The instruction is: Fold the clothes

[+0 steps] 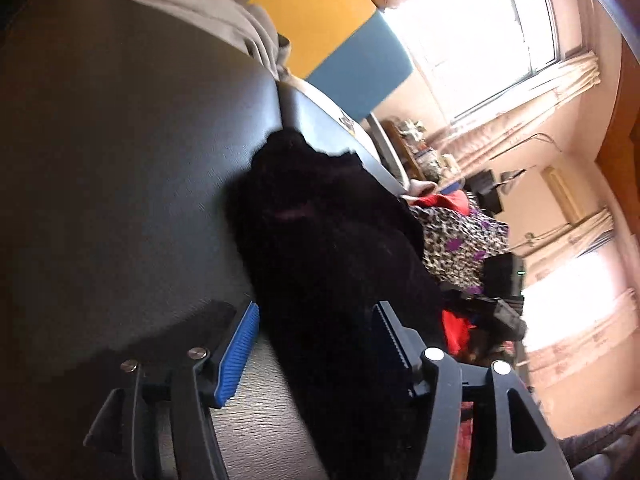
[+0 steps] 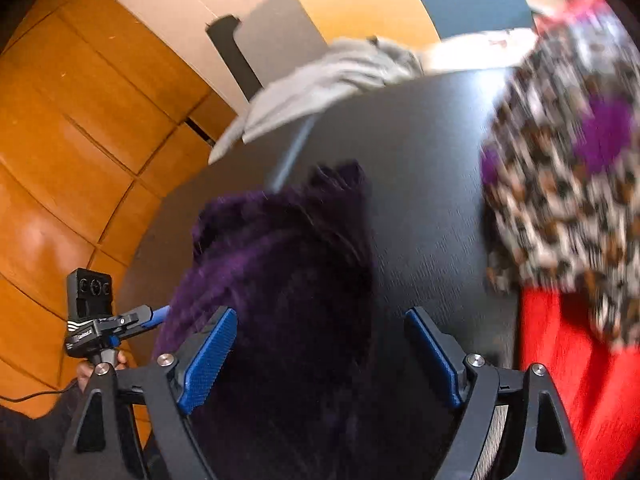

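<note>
A dark purple fuzzy garment (image 2: pixel 280 280) lies bunched on the dark table (image 2: pixel 432 160). In the left wrist view the same garment (image 1: pixel 328 240) looks almost black. My right gripper (image 2: pixel 320 360) hangs over its near end, jaws wide apart, blue pads (image 2: pixel 208 360) not pressing the cloth. My left gripper (image 1: pixel 316 344) is open too, with the garment running between its fingers and neither pad squeezing it. From the right wrist view, the left gripper (image 2: pixel 156 316) sits at the garment's left edge, held by a hand.
A pale grey garment (image 2: pixel 320 76) lies at the table's far edge. A leopard-print cloth with purple patches (image 2: pixel 560 180) and a red cloth (image 2: pixel 580 380) are heaped on the right. Wooden floor (image 2: pixel 60 140) shows left of the table. A bright window (image 1: pixel 500 40) is beyond.
</note>
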A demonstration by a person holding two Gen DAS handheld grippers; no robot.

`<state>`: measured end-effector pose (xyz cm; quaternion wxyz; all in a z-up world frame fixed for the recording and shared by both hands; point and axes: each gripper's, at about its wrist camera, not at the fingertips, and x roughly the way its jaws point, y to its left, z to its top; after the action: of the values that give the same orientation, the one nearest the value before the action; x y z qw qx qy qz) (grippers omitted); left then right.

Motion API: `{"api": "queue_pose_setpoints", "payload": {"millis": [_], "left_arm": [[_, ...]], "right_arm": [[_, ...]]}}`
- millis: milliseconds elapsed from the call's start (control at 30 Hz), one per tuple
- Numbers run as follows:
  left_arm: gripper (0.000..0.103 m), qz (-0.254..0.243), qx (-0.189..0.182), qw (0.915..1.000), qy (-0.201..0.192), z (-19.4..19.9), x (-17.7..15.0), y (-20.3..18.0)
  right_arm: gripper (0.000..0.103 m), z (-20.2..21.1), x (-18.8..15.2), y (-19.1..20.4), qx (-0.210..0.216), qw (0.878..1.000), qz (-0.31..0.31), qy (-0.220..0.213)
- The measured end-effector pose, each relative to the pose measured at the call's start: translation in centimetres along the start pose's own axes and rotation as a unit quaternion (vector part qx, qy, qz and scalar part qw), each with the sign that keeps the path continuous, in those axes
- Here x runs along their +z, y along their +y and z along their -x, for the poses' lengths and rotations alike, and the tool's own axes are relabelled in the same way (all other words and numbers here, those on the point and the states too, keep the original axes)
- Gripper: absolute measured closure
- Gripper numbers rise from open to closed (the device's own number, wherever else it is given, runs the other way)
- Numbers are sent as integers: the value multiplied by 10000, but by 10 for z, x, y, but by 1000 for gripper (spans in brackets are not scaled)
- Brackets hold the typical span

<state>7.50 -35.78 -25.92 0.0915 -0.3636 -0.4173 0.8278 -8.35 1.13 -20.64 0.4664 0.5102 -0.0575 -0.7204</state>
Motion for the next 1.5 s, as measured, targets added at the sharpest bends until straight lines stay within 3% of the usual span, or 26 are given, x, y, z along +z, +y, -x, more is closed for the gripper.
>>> {"api": "queue_pose_setpoints", "payload": {"millis": [100,200,367,400,467,500,533,700,800,933,1133,1333,1500], "left_arm": [[42,-20,-144,9999,-66,-6,2,0],[42,-110,-213,9997,-105,-13,6,-2],[45,-224,-121,9997,-56,-20,8,-9],[49,-211,-42,9998,-35,-21,9,-11],[79,-90,-8,10000,-5,-22,9,-9],[80,-102,-1,9999,-60,-19,8,-10],[82,-129,5,9998,-129,-15,6,-12],[83,-491,232,9965,-640,36,3,-26],[83,-424,509,9907,-1185,91,-2,-15],[83,-314,1057,9738,-1991,179,-10,7],[83,49,2012,9306,-3058,309,-13,62],[83,920,2724,8970,-3356,374,-5,155],[83,1728,3105,8832,-3062,377,-7,222]], "right_arm": [[11,-18,1,-2,280,9995,-14,128],[11,-38,10,5,869,9958,-33,295],[11,-59,18,12,1263,9914,27,349],[15,-61,19,14,1222,9918,79,365],[39,-64,18,17,769,9959,219,432],[52,-63,17,18,668,9966,203,445],[59,-62,17,19,608,9970,174,453],[67,-64,22,49,458,9971,351,491],[68,-85,36,91,794,9931,658,551],[68,-137,62,173,1393,9801,1203,737],[68,-245,100,319,2158,9475,2029,1203],[68,-363,120,443,2282,9217,2611,1739],[65,-450,111,486,1803,9158,2850,2180]]}}
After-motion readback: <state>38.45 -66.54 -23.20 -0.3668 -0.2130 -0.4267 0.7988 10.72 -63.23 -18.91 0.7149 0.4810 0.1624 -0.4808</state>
